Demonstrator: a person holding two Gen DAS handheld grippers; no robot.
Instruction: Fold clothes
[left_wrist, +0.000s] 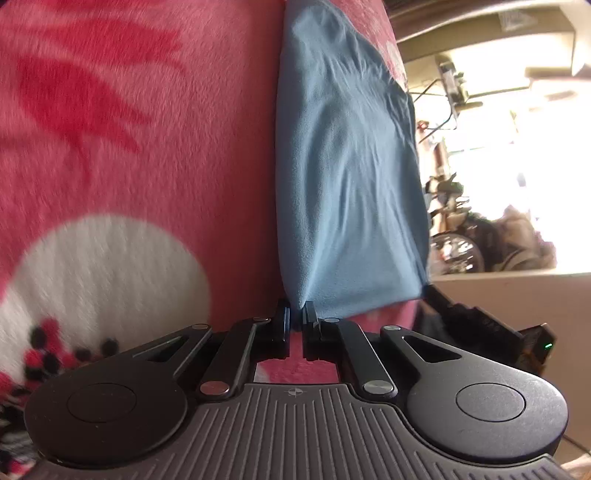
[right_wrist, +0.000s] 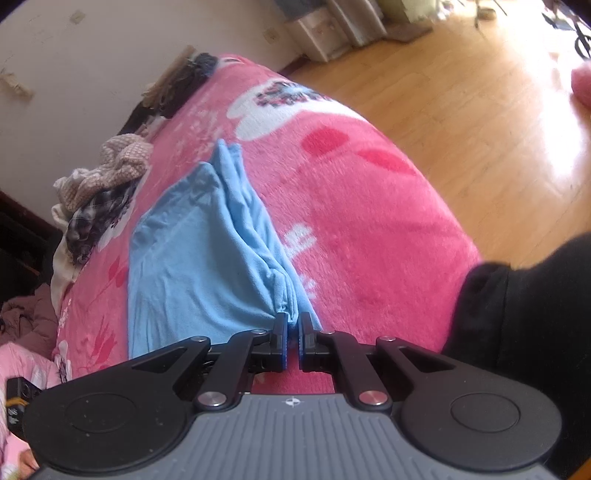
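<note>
The blue garment (right_wrist: 192, 258) lies on the pink blanket (right_wrist: 369, 221), stretching up-frame from both grippers. Left gripper (left_wrist: 297, 314) and right gripper (right_wrist: 292, 325) each clamp a near corner.

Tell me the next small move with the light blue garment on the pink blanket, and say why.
Probably lift both corners together and carry them over to fold. The left gripper and right gripper are each shut on an edge of the light blue garment, which lies partly folded and wrinkled on the pink fleece blanket.
</note>
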